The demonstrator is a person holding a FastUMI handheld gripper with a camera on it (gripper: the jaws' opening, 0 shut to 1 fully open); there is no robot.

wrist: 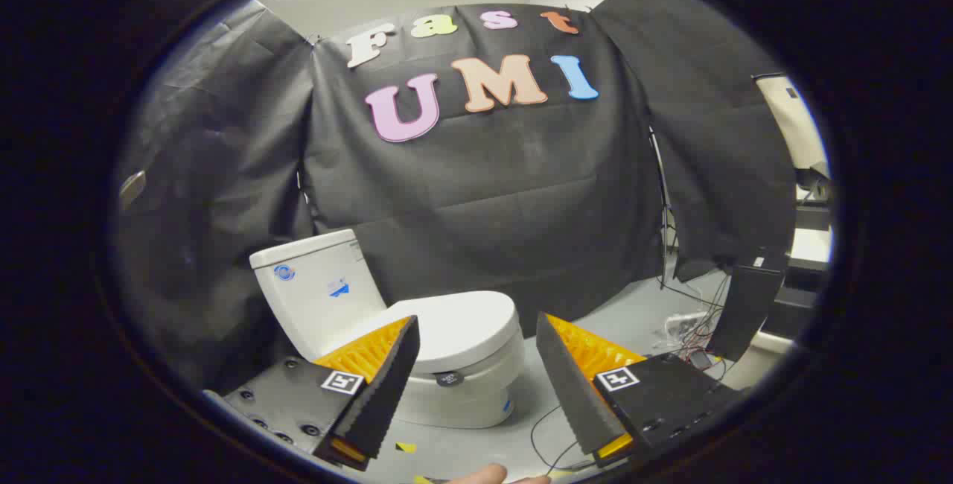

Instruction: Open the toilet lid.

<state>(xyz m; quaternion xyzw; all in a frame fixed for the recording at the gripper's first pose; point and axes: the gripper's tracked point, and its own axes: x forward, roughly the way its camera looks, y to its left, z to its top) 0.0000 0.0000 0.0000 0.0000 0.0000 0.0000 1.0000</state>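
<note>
Black cloth wall (491,193) hangs behind everything, w/ white ceiling above it. Grey floor (618,320) runs under the scene; its far right side is cluttered & hard to read. White toilet (417,342) stands on the floor against the cloth, beyond the fingers & partly hidden by the left one. Tank (313,290) at the back carries small blue stickers, too small to make out. Toilet lid (458,328) is down, flat on the seat; its near-left part is covered by the left finger. Small dark round tag on the bowl front, detail unclear. Dark upright box (748,309) stands right of the toilet, w/ tangled cables (689,328) beside it. Gripper (476,365) hovers short of the toilet, jaws spread wide, nothing between them, fingers (380,387) touching nothing. A fingertip of a person's hand (484,475) is cut off below the gripper.
</note>
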